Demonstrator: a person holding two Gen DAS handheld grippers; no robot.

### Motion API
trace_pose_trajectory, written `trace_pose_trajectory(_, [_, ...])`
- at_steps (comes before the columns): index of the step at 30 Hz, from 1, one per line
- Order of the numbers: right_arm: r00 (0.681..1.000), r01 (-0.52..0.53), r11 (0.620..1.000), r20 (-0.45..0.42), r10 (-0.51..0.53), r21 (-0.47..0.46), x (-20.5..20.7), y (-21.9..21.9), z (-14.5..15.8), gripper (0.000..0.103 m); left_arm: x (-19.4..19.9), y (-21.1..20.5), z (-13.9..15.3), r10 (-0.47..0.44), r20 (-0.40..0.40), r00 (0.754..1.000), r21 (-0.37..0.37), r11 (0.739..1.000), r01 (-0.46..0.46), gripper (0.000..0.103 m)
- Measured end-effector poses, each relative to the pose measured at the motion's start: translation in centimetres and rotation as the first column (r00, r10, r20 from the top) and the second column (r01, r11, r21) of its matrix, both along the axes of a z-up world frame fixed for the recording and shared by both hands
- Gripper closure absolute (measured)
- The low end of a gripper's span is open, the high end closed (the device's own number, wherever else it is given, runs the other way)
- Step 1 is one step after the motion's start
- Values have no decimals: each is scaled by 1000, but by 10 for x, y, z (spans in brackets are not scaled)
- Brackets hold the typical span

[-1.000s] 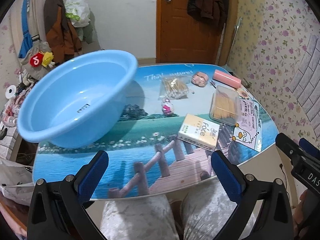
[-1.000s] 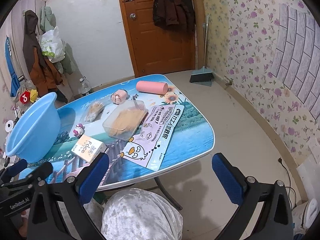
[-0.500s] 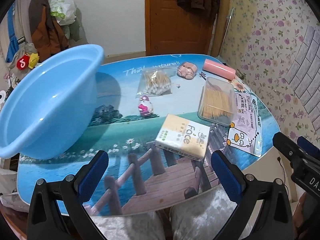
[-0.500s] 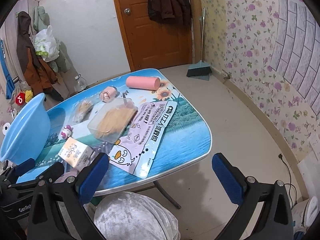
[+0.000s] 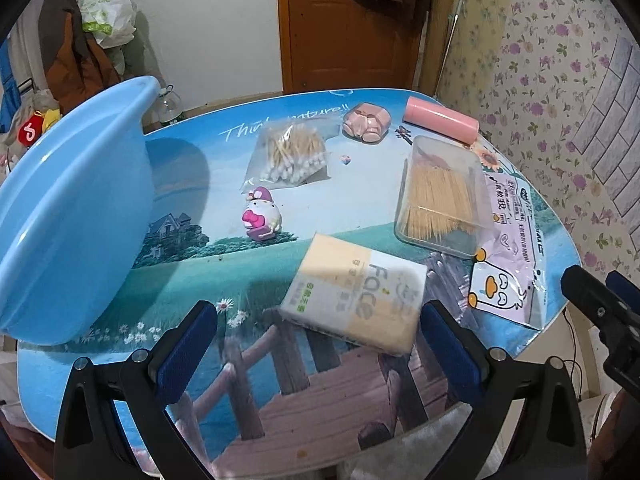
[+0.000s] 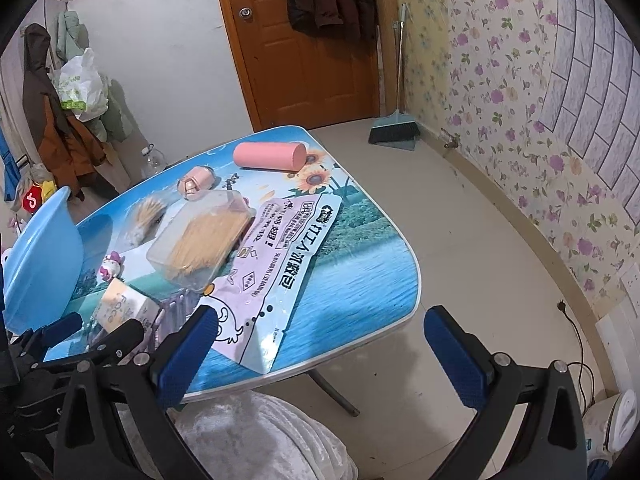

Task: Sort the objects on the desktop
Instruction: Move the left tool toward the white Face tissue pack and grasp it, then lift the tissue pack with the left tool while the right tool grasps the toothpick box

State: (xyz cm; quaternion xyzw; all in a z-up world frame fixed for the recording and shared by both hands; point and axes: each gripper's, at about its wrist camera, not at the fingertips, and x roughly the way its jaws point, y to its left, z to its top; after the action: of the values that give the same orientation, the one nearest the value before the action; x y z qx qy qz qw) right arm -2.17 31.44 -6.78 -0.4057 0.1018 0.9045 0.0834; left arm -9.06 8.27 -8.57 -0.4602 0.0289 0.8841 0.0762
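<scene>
A blue basin (image 5: pixel 68 216) stands on the table's left side; it also shows in the right wrist view (image 6: pixel 38 260). A yellow-and-white tissue pack (image 5: pixel 354 292) lies just ahead of my open, empty left gripper (image 5: pixel 318 348). Beyond it are a pink toy figure (image 5: pixel 262 216), a bag of cotton swabs (image 5: pixel 290 156), a clear box of toothpicks (image 5: pixel 440 200), a pink roll (image 5: pixel 440 120) and a duck-print packet (image 6: pixel 280 268). My right gripper (image 6: pixel 320 352) is open and empty over the table's near right edge.
The printed table (image 6: pixel 360 260) ends at a curved edge on the right, with bare floor beyond. A small pink case (image 5: pixel 366 122) lies at the back. A door, hanging coats and a broom (image 6: pixel 394 132) are behind the table.
My left gripper has moved forward and right over the table, bringing the tissue pack close in front of the fingers. My right gripper has come closer to the table edge.
</scene>
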Motion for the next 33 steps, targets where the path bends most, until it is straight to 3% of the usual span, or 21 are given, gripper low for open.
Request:
trace_pose_trajectory(5, [1000,1,1000,13,-1,-8,-4,0,-4,0,-5,2,-4,-28,9,1000,26,999,27,14])
trace_pose_trajectory(13, [1000,-1,1000,16,1,-3,-3,-1,-5,0,-7,9,-4,-50,-6,999,25,998,50,17])
trace_pose_trajectory(18, [1000,8,1000,20,-8,-9,-1,1,-6,0,-5,9,-2,-60,-30,998,34,998,61,38])
trace_pose_trajectory(27, [1000,2,1000,11,-2,2,1,-2,-3,0,0,3,2,-54,-32,998,61,997,56,39])
trace_pose_trajectory(33, [1000,8,1000,4,-8,6,6,-2,2,0,8,0,15,-59,-75,995,64,996,64,39])
